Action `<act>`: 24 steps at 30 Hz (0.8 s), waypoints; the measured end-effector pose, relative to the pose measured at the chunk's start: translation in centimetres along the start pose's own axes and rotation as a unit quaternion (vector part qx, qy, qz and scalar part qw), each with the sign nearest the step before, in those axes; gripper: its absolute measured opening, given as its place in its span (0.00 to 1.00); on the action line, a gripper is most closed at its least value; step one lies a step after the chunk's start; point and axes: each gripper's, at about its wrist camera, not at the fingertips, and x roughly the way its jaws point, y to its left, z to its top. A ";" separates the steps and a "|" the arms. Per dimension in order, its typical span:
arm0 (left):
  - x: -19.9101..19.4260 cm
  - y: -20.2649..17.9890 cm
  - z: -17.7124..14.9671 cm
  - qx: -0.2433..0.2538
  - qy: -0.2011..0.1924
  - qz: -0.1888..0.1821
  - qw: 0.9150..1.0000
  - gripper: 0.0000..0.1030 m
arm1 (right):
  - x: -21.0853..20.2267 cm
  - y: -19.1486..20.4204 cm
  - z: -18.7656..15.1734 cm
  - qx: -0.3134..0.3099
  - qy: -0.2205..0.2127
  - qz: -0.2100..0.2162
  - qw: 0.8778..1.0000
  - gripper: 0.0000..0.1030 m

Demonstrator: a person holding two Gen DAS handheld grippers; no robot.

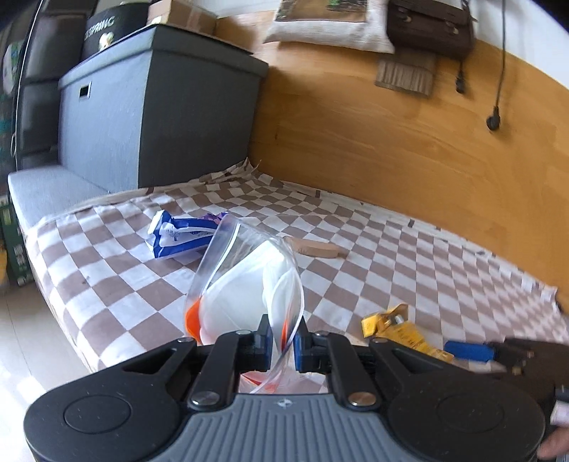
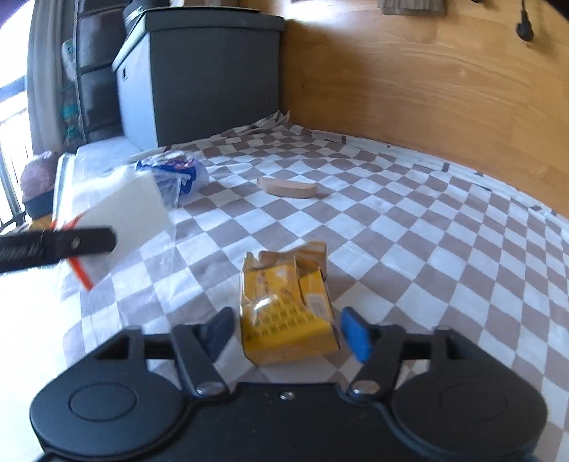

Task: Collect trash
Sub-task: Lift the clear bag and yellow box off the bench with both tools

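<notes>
My left gripper point(image 1: 283, 343) is shut on the edge of a clear plastic bag point(image 1: 245, 280) with orange trim and something white inside, held above the checkered cloth. The bag also shows at the left of the right wrist view point(image 2: 124, 213). My right gripper point(image 2: 286, 332) is open, its blue fingers on either side of a crumpled yellow carton point(image 2: 286, 312) lying on the cloth; the carton also shows in the left wrist view point(image 1: 402, 330). A blue and white wrapper point(image 1: 181, 236) and a tan flat piece point(image 1: 314, 247) lie farther back.
A brown and white checkered cloth point(image 2: 426, 248) covers the low surface. A grey storage box point(image 1: 156, 113) stands at the back left against a wooden wall point(image 1: 391, 142). A pillow point(image 1: 330, 25), a dark bag point(image 1: 430, 25) and a hanging cable point(image 1: 498, 89) are on the wall side.
</notes>
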 end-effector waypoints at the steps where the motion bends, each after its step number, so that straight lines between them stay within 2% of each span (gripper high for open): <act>1: -0.1 -0.1 -0.1 0.004 0.000 0.002 1.000 0.11 | 0.2 -0.1 0.1 0.008 -0.001 -0.005 1.000 0.75; 5: 0.0 -0.4 -0.2 0.023 0.005 0.013 1.000 0.11 | 1.5 -0.5 0.5 0.027 0.006 -0.001 1.000 0.73; 7: 0.2 -0.6 -0.3 0.038 0.009 0.019 0.999 0.11 | 2.2 -0.3 0.3 0.017 0.017 -0.008 1.000 0.60; 10: 0.6 -0.9 -0.1 0.050 0.010 0.025 0.998 0.11 | 2.6 -0.3 0.3 0.019 0.021 -0.015 0.999 0.60; 18: -0.2 -1.8 0.2 0.065 0.006 0.038 0.997 0.11 | -0.3 -1.5 0.7 0.054 -0.028 -0.017 0.998 0.59; 24: -2.3 -1.5 0.1 0.059 -0.014 0.059 0.996 0.11 | -2.7 -0.9 0.8 0.049 -0.054 -0.013 0.997 0.59</act>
